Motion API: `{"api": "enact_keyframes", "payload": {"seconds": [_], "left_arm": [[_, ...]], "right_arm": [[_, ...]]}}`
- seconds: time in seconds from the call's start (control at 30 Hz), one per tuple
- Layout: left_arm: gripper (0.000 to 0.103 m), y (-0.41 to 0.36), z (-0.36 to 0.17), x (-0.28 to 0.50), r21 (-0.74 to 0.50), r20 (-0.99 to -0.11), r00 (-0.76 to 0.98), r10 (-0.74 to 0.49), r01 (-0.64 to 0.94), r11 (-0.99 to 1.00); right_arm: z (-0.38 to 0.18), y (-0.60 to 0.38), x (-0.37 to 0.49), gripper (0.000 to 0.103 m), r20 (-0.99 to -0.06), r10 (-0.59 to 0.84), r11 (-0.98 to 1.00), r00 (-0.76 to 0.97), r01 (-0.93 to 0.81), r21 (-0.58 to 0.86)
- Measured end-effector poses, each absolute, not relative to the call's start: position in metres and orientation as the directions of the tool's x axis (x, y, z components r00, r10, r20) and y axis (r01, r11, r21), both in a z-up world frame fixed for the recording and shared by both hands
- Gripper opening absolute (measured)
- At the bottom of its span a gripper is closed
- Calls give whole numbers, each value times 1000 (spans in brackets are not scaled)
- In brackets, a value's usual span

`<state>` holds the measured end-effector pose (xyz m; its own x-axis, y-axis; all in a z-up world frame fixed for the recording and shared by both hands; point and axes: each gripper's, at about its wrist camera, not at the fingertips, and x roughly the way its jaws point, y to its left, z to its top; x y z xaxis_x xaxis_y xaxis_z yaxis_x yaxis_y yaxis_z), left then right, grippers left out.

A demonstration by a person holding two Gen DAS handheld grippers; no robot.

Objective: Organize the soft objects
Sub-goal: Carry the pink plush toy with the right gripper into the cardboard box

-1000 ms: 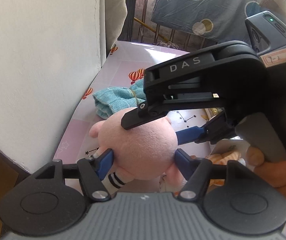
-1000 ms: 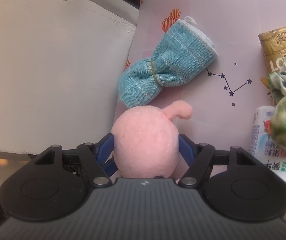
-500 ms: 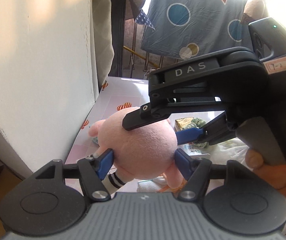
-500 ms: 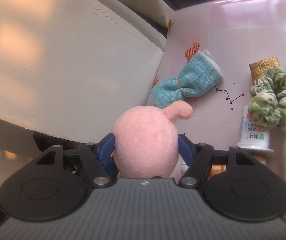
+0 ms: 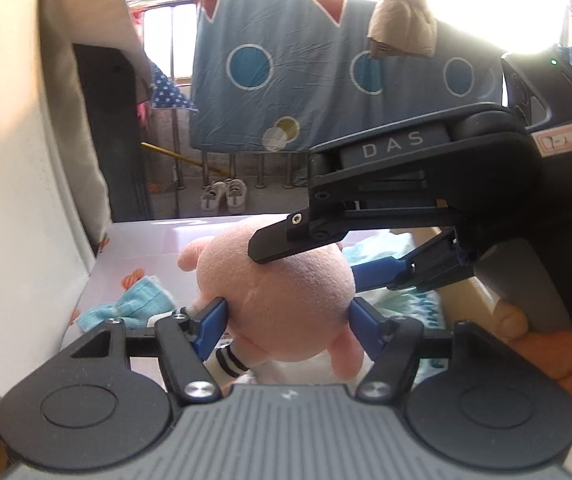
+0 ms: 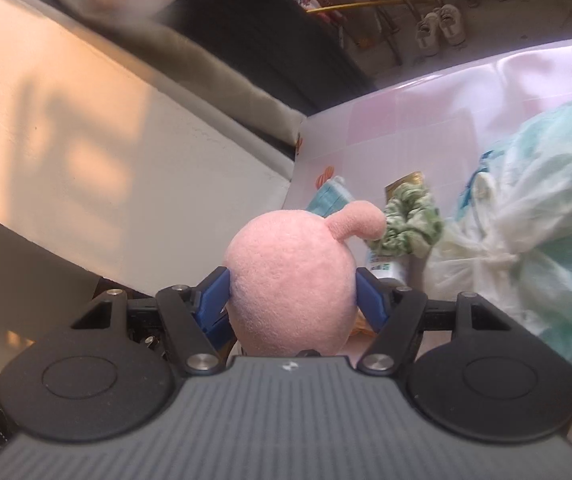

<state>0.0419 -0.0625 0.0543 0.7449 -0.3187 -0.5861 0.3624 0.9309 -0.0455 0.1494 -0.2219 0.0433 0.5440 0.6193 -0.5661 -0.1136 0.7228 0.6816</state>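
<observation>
The pink plush toy point(image 5: 286, 292) is above the tabletop point(image 5: 190, 236), clamped from both sides between the blue pads of the left tongs point(image 5: 287, 320) and also the right tongs point(image 6: 290, 294). It is round, fuzzy, with one striped leg.

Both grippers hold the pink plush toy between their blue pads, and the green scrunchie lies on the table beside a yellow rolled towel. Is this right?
Only the colour is wrong: the rolled towel is blue, as the right wrist view shows. Both the left gripper and the right gripper do clamp the pink plush toy, and the green scrunchie lies nearby.
</observation>
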Motion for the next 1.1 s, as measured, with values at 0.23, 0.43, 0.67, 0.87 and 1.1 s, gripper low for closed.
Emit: {"api": "enact_keyframes", "payload": {"seconds": [0.23,0.43,0.67,0.87,1.1], "left_arm": [[68,-153,63,38,-48,-562,678,-473,544,838],[68,-235,60,30,-56,-572,594,-566,660,749],[73,-303,46,24,-73,-600,517,-610,724,686],[75,-306,30,36,-28,-635,542,-551,696,717],[75,-263,18,72,-24,-675,582,-454,598,801]], "right_arm": [[58,-334,96,66,-548,491,736,677,13,677],[52,-427,54,66,-547,380,717,746,137,684],[26,-497,35,66,-571,289,681,768,255,687],[6,-535,49,66,-627,183,706,757,343,620],[-18,-558,89,66,-714,-5,761,700,466,451]]}}
